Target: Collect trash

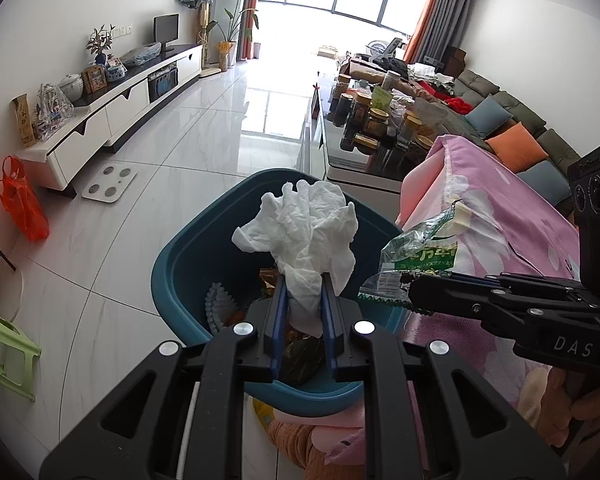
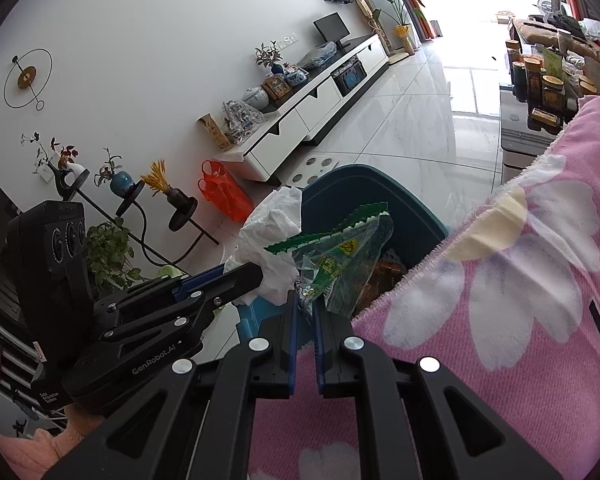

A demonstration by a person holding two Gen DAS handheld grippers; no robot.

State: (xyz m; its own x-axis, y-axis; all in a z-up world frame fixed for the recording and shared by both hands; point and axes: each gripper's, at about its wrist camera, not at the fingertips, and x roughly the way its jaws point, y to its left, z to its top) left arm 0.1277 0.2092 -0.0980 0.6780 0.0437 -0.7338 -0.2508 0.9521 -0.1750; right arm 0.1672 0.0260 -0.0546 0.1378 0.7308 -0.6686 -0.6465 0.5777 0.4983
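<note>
a pale tiled floor [image 1: 172, 168] fills the left half of the left wrist view, running up to bright windows at top centre, with a long white tv cabinet [image 1: 112, 112] along the wall at upper left. a pink flowered blanket [image 2: 500, 300] takes up the lower right of the right wrist view. at centre of the left wrist view stands a teal waste bin [image 1: 188, 264] on the floor, just beside the blanket's edge, with scraps of rubbish already lying inside. at lower centre the left gripper [image 1: 303, 292] is clamped on a crumpled white tissue [image 1: 304, 228], which stands above the bin's opening. from the right edge of that view the right gripper [image 1: 410, 294] reaches in, its jaws pinched on a green-printed clear plastic wrapper [image 1: 416, 252] held over the bin's right rim. an orange plastic bag [image 1: 22, 204] sits on the floor at the left edge.
</note>
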